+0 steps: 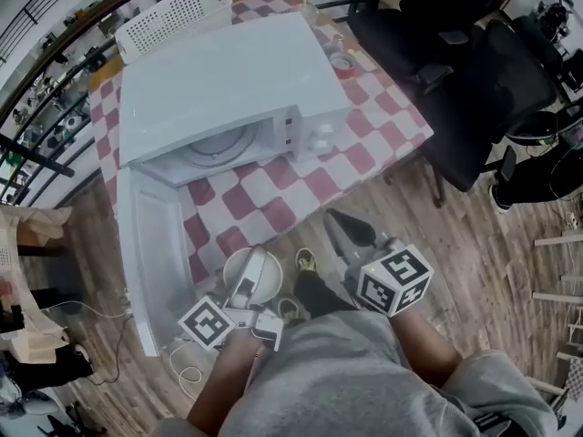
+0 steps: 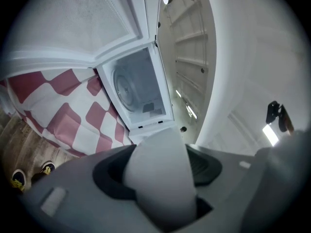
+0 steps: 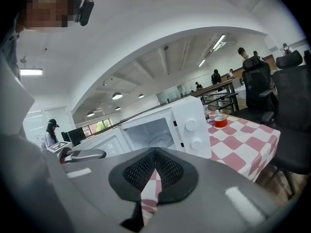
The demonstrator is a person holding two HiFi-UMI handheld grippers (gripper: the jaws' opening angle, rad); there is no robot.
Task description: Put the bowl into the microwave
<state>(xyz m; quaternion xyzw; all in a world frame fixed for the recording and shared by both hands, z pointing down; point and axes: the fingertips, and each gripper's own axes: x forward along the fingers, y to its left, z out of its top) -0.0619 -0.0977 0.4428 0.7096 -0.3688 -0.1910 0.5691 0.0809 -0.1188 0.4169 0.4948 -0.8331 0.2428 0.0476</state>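
– Tongs first: the left tongs stand wide but they're not free. They're clamped over one side wall of the bowl, one pad inside and one outside, and that white wall fills the gap in the left gripper view. The right tongs are shut tight on nothing, with only checked cloth showing past the tips. The bowl hangs low in front of the person, about at the near edge of the table, with wooden floor under most of it as far as I can judge. It's well short of the microwave.

– So what bites you from here?

– Mostly that grip. It's a one-sided pinch on the wall, so the bowl hangs off it and could tip or slide out, and it'd land on floor, not table. Can't tell if anything's inside it.

Second, the door is swung out on the left, the same side as the hand carrying the bowl. The way into the cavity runs just beside it, and a clip on the door could jolt the bowl loose.

Third, the opening looks low. A tilted bowl could catch its rim on the top edge, or come down off-centre on the turntable.

– And the shut pair?

– Free to steady things, I'd guess, but closed like that they can only nudge.
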